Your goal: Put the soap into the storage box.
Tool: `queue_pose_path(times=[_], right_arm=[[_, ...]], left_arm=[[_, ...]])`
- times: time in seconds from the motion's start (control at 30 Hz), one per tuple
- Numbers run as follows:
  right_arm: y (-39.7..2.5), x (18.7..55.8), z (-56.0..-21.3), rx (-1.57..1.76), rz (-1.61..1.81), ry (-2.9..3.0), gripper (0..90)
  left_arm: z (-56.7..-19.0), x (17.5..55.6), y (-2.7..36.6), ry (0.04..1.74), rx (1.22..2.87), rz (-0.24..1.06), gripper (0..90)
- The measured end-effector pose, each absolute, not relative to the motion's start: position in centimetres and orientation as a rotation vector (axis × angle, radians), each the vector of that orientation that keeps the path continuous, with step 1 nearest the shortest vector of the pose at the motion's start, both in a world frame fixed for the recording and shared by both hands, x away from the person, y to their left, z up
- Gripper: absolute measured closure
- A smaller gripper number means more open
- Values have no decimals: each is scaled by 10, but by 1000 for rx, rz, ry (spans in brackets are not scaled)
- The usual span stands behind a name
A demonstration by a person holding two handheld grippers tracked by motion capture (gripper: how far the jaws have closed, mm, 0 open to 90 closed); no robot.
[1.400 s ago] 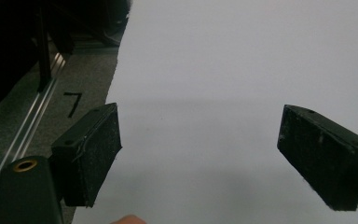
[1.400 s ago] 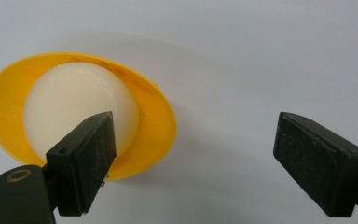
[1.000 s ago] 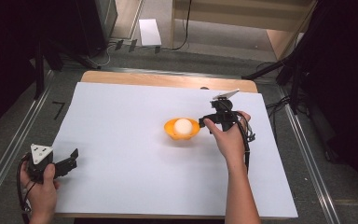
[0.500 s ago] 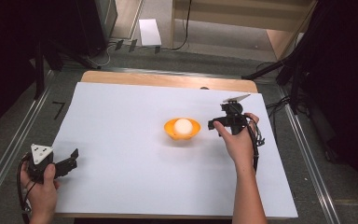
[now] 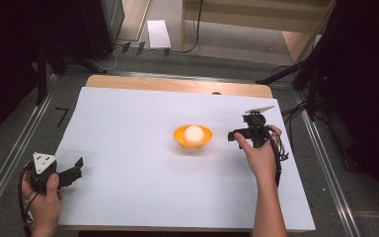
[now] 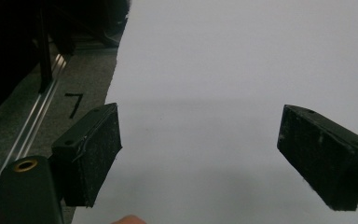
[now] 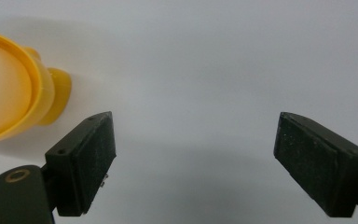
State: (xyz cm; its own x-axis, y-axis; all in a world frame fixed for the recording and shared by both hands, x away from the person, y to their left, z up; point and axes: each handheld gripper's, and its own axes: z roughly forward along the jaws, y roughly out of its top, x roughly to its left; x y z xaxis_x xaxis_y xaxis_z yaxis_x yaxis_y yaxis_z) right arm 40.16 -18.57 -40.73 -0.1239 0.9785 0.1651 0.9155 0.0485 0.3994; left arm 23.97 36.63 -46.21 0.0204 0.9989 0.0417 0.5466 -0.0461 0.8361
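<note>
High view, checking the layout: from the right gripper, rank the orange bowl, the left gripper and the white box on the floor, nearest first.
From the right gripper:
1. Orange bowl, just to its left at mid-table, with a white ball in it.
2. White box, on the floor beyond the table's far edge.
3. Left gripper, at the near left corner of the table.

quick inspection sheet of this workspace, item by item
surface: white sheet over a wooden table
job's things: orange bowl mid-sheet with a white ball in it
clutter: nothing seen on the sheet
grippers: left gripper at the sheet's near left edge, jaws apart, nothing between them; right gripper just right of the bowl, jaws apart, apart from the bowl
cables: black cable trails from the right gripper along the wrist
surroundings: grey floor, metal rail, wooden shelf behind
</note>
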Motion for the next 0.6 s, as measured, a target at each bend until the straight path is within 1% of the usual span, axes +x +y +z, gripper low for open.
queue_pose_path(times=[0.3,0.37,0.47,0.6], right_arm=[[-201,393,-413,1977,650,2148,119],[-204,390,-415,1961,670,2156,92],[-206,386,-418,1928,670,2188,7],[-209,380,-419,1905,682,2162,0]], left_arm=[[-462,240,366,1593,1666,907,143],[-462,240,366,1594,1666,908,143],[-462,240,366,1595,1668,909,143],[-462,240,366,1595,1665,909,143]])
